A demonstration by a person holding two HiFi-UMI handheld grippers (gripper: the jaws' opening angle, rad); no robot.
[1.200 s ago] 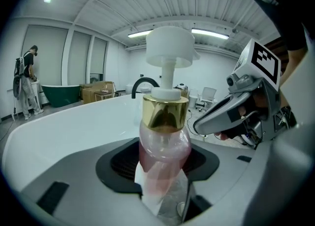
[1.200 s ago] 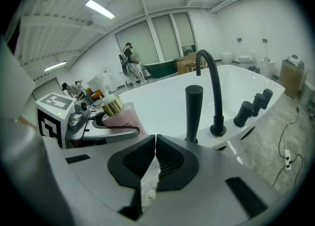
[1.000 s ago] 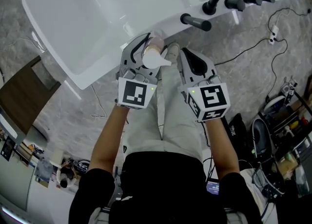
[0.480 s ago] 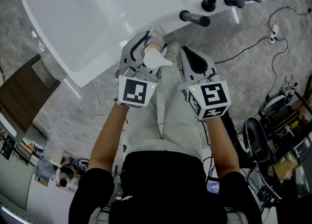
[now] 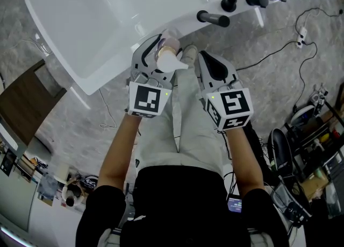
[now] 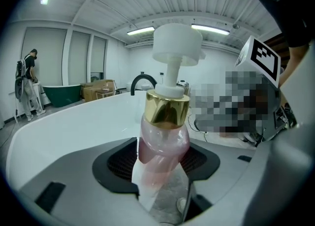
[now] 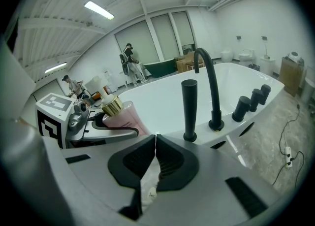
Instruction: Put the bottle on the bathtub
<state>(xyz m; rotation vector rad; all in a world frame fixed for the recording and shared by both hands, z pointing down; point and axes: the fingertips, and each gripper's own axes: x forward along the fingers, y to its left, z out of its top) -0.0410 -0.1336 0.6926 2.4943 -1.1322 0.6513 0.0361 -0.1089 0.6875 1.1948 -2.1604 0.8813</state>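
- While the left tool [image 5: 157, 52] pinches the pink pump bottle [image 6: 164, 136] low on its body, gold collar upward, the bottle hangs at the centre of the head view, by the near edge of the bathtub [image 5: 115, 65].
- Just to its right, the right tool [image 7: 153, 158] has its jaws pressed together on nothing.
- To do this well, I'd bring the bottle over the flat white rim, clear of the black spout [image 7: 189, 109], and seat its base squarely. Only then spread the jaws.

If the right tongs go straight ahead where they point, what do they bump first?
Probably the bathtub rim, beside the short black post. The right tongs, shut and empty, aim there; depth is hard to judge.
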